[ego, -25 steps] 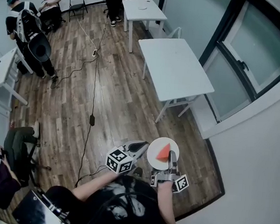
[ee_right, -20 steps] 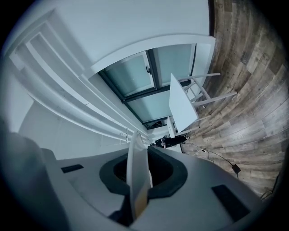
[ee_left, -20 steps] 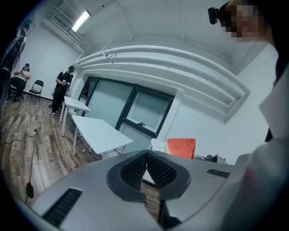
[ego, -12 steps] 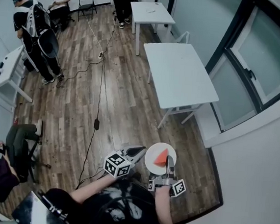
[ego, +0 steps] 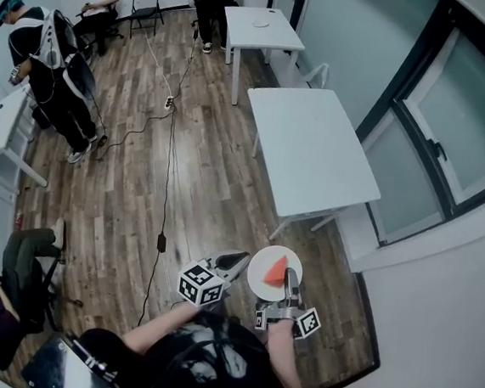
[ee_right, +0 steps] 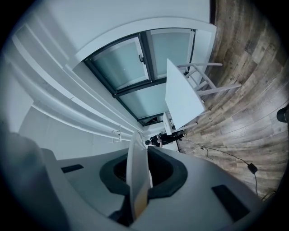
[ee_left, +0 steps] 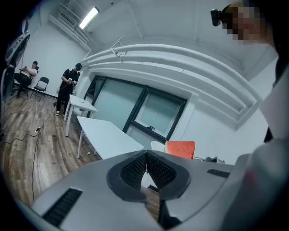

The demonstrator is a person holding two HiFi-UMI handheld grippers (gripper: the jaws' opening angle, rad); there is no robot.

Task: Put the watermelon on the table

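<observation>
A red watermelon slice point(ego: 279, 271) lies on a white plate point(ego: 262, 278) held out over the wooden floor. My right gripper point(ego: 288, 280) is shut on the plate's near rim. In the right gripper view the plate point(ee_right: 137, 168) stands edge-on between the pads of that gripper point(ee_right: 141, 155). My left gripper point(ego: 236, 262) is shut with nothing in it, just left of the plate. The left gripper view has its tips point(ee_left: 146, 156) touching, with the slice point(ee_left: 180, 149) and the plate's rim point(ee_left: 157, 145) beyond them. The white table point(ego: 311, 149) stands ahead, apart from the plate.
A second white table point(ego: 263, 25) stands farther back. Glass doors point(ego: 456, 107) and a white wall run along the right. A black cable point(ego: 165, 181) lies along the floor. People stand and sit at the left point(ego: 54, 68), and a folding chair point(ego: 145, 5) is at the back.
Both grippers and the plate have moved forward towards the nearer white table, which now sits lower in the head view. The grips look unchanged. The standing person at the left has shifted.
</observation>
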